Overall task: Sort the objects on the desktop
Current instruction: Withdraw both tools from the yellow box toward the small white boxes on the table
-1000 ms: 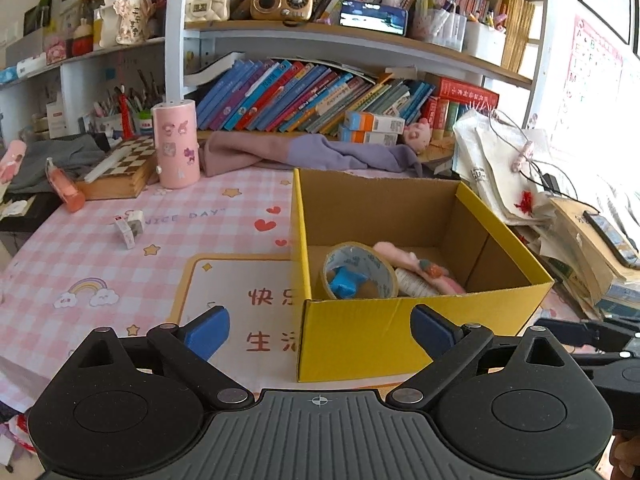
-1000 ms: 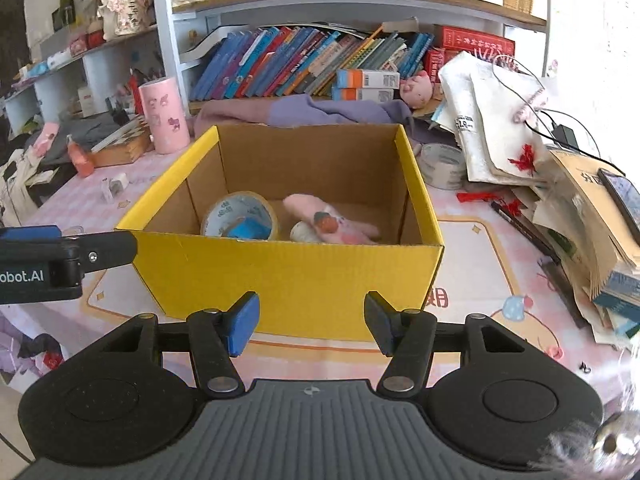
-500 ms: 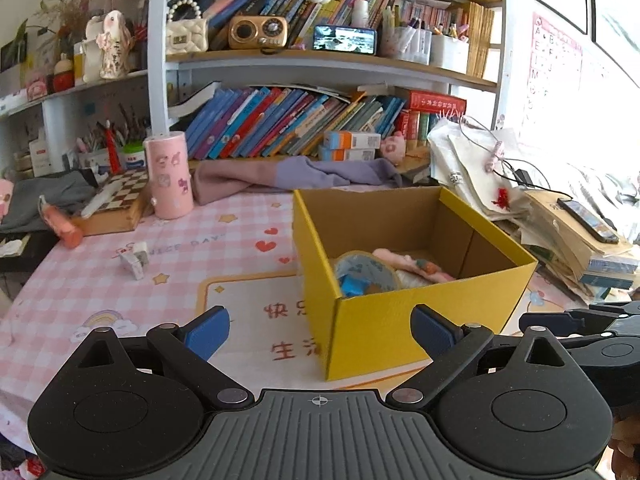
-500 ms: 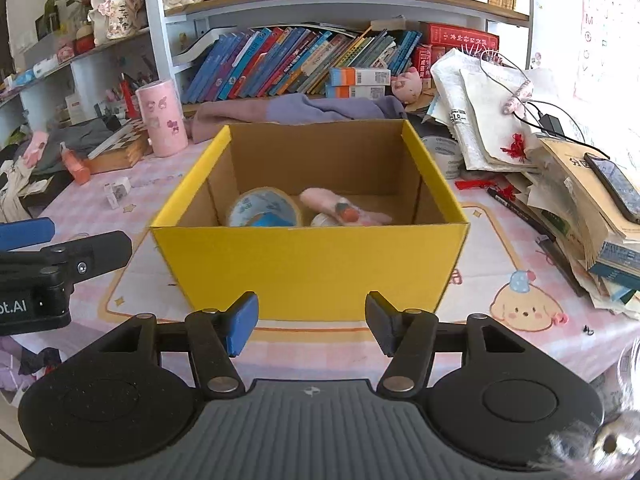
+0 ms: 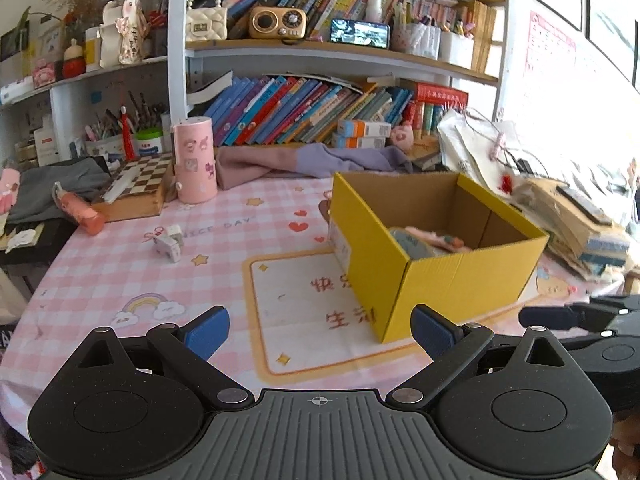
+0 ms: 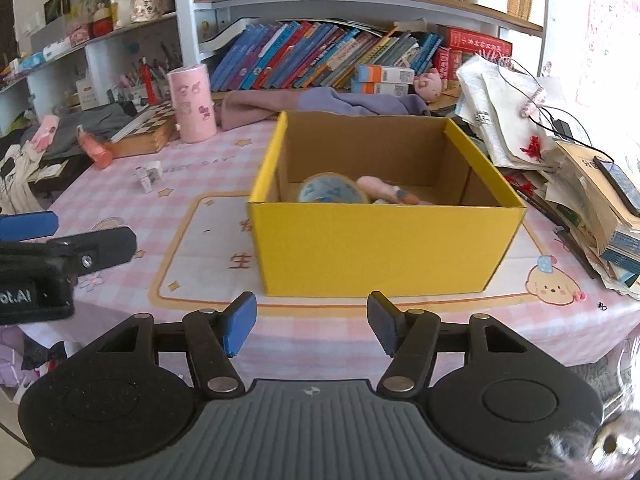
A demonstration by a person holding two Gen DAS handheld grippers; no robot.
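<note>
Yellow cardboard box (image 6: 384, 248) sits open-topped on the table (image 6: 168, 184), brown inside, its front wall facing the right wrist view. Inside it: a tape roll (image 6: 332, 190) standing on edge at left, with a pink plush item (image 6: 382, 188) just beside it at right; what lies under them is hidden by the front wall. In the left wrist view the box (image 5: 460, 280) is turned corner-on, right of centre.

Left tongs (image 5: 320, 330) are released, blue pads wide apart, nothing between them, hovering over the table's near edge. Right tongs (image 6: 312, 322) are also released and hold nothing, just in front of the box. Left tongs also show at the left edge of the right wrist view (image 6: 60, 248).

Table has a pink checked cloth with a cream mat (image 5: 304, 312) bearing red characters; the box rests partly on it. A small white toy (image 5: 168, 242) lies well left of the box. Farther back: pink cylinder (image 5: 194, 160), chessboard box (image 5: 136, 188), orange-pink bottle (image 5: 78, 210) lying down, purple cloth (image 5: 304, 162). Paper stacks (image 6: 592, 200) crowd the right side. Behind, shelves (image 5: 320, 48) hold leaning books (image 5: 296, 110), a radio (image 5: 278, 22), a phone (image 5: 360, 34).
</note>
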